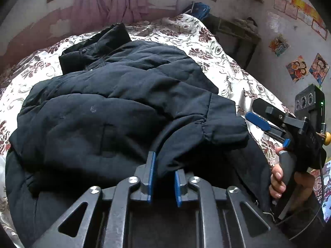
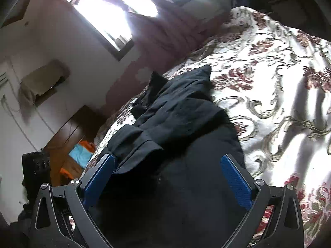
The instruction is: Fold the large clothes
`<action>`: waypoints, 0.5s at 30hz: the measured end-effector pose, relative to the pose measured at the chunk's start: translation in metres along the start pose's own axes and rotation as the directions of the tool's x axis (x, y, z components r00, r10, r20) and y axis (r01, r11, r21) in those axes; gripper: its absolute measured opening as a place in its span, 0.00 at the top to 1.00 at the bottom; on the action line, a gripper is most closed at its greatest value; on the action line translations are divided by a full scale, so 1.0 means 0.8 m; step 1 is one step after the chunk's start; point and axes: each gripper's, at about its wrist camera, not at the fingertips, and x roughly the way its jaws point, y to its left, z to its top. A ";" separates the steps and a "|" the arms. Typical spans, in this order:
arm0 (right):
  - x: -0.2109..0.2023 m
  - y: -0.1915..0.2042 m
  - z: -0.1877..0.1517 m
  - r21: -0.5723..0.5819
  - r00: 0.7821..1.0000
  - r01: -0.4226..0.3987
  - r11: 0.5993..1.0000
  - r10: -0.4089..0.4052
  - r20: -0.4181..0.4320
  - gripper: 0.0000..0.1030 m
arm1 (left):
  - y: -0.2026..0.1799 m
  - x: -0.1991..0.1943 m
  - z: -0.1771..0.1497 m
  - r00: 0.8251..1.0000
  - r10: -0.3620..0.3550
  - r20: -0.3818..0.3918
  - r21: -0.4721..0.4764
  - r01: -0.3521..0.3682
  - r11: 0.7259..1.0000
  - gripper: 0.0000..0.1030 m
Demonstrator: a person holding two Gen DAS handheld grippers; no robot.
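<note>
A big dark jacket lies on the flowery bed. The left gripper pinches a fold of the jacket. The right gripper is wide open, just above the jacket.

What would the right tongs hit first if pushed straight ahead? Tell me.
Most likely the dark padded jacket: its fabric fills the space between the open right tongs and lies directly ahead. Depth is unclear, so contact may be almost immediate.
</note>
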 end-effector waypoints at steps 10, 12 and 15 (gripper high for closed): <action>0.011 -0.003 -0.009 0.023 0.999 -0.010 1.000 0.011 -0.040 0.02 | -0.001 -0.011 -0.017 1.000 0.009 0.010 0.003 -0.009 1.000 0.14; 0.010 -0.002 -0.013 0.011 0.999 -0.001 1.000 0.002 -0.039 0.07 | 0.015 -0.023 -0.025 0.999 0.031 0.027 -0.036 -0.030 0.999 0.14; 0.013 0.005 -0.016 -0.016 0.998 0.001 1.000 -0.002 -0.061 0.33 | 0.054 -0.046 -0.036 0.994 0.093 0.058 -0.152 -0.083 0.985 0.14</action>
